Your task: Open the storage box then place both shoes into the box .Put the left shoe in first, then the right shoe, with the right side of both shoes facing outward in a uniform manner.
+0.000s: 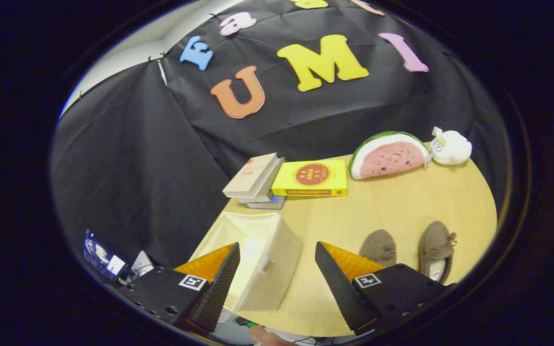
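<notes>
The tongs [277,269] hang above the near part of the pale wooden tabletop [392,202], tilted down toward it, their two wedge-shaped fingers spread wide with nothing gripped. Each finger has a ribbed inner face and carries a small square marker on its block-like base.

The storage box [262,259] is the landmark here: a cream, soft-sided cube, fabric-like, with its lid shut and a small tab on the side facing the tongs. It sits between the fingers, nearer the left one, whose tip overlaps its near corner; whether that finger touches it I cannot tell.

To the right of the storage box, past the right finger, two shoes lie side by side on the tabletop. They are brown, fuzzy slippers with rounded toes. The left shoe [379,247] is partly hidden behind the right finger; the right shoe [436,250] lies beside it, farther from the box, with a small bow on top and a light insole showing.

Beyond the storage box lies a stack of books [255,180], a yellow book [311,179] flat beside it. Farther right rest a watermelon-slice plush [388,154] and a white plush toy [451,146], touching.
</notes>
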`<state>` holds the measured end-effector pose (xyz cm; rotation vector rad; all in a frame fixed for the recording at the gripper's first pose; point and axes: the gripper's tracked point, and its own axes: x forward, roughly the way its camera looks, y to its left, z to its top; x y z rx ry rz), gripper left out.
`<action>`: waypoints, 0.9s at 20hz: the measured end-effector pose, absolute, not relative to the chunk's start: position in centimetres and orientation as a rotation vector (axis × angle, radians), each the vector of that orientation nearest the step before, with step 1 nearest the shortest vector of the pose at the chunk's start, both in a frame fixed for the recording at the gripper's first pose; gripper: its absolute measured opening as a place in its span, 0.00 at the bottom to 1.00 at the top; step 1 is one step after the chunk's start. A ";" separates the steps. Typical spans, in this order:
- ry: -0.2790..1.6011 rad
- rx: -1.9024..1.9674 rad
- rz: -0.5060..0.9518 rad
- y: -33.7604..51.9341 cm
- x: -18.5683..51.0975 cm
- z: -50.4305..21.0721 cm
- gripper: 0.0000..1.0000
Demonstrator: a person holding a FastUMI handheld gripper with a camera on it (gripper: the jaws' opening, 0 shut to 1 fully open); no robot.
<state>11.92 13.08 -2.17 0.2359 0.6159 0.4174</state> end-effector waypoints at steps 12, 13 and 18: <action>0.840 -0.029 0.186 -1.8 13.5 -15.8 0.94; 0.871 -0.080 0.177 -2.2 13.3 -17.0 0.94; 0.990 -0.179 0.169 -2.2 13.1 -19.1 0.87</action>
